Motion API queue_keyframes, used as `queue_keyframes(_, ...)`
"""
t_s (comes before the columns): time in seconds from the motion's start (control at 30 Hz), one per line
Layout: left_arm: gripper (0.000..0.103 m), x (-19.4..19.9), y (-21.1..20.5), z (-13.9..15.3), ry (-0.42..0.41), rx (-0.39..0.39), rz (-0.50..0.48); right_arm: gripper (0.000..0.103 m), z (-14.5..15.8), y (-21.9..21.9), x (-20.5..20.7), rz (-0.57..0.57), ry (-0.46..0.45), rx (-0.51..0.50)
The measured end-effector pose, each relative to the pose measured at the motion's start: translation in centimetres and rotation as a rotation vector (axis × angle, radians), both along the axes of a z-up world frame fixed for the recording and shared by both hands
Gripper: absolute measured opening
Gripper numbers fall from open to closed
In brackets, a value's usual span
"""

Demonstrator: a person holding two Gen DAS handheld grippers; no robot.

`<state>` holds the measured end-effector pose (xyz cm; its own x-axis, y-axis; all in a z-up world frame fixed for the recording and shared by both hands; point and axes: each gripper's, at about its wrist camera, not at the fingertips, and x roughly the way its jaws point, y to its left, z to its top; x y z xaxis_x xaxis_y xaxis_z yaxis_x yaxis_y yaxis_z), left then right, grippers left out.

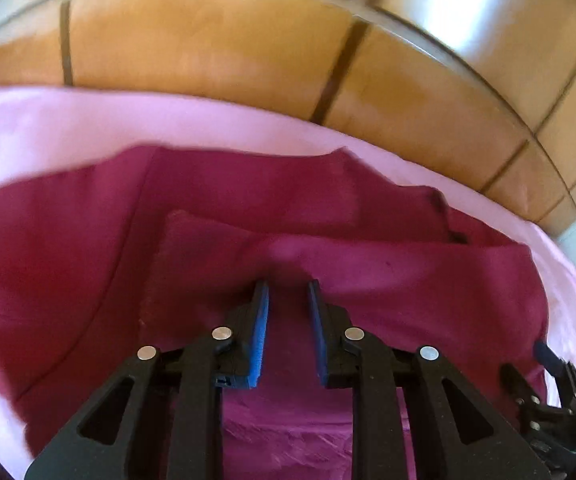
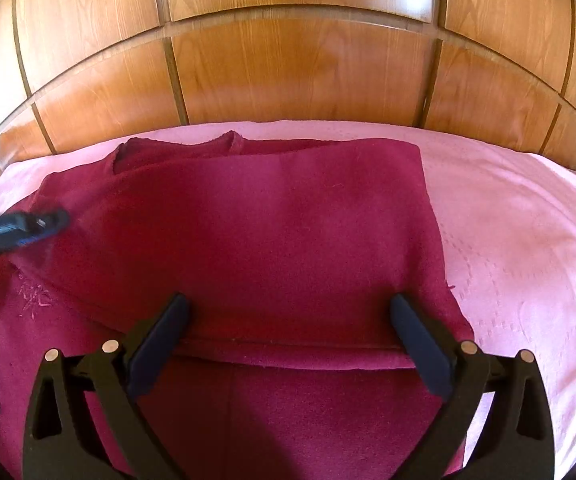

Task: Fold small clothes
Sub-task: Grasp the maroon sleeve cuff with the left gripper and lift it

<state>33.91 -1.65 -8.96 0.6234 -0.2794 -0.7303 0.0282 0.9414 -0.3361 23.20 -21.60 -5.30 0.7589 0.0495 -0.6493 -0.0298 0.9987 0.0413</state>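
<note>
Here — maroon garment folded on pink bedspread

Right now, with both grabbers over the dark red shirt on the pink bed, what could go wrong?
1. The left gripper stands narrowly open right at a raised fold of the dark red knit garment; pulling away could drag that fold loose.
2. The right gripper gapes wide over the folded edge and could snag it.
3. The smooth pink bedsheet may let the garment slide.

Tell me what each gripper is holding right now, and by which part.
Nothing. The left gripper stands slightly open over the maroon garment, pads not pressing it. The right gripper is wide open above it.
</note>
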Motion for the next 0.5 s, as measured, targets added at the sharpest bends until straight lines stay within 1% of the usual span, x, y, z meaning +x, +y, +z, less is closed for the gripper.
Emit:
queue_keyframes(0.07,0.018,0.0,0.7,-0.3,-0.005,-0.046,0.001,0.101,-0.1,0.0,-0.1,-0.001,-0.004,-0.006)
queue_keyframes(0.2,0.017,0.1,0.5,-0.4,-0.011,-0.040,-0.002,0.101,-0.2,0.0,-0.1,-0.003,-0.007,-0.012)
queue_keyframes(0.27,0.017,-0.3,0.5,-0.1,-0.001,-0.020,0.011,0.101,-0.1,0.0,0.0,-0.003,-0.007,-0.014)
queue_keyframes(0.37,0.017,-2.1,0.9,0.8,-0.009,0.071,0.046,0.101,-0.1,0.0,0.0,-0.003,-0.008,-0.015)
queue_keyframes(0.4,0.017,-3.0,1.4,1.1,-0.012,0.090,0.060,0.101,-0.1,0.0,0.0,-0.003,-0.008,-0.016)
queue_keyframes(0.43,0.017,-3.9,2.0,1.3,-0.017,0.090,0.071,0.101,-0.1,0.0,0.0,-0.003,-0.008,-0.017)
queue_keyframes(0.5,0.018,-5.9,3.7,1.6,-0.030,0.062,0.087,0.101,-0.1,0.0,0.0,-0.004,-0.009,-0.021)
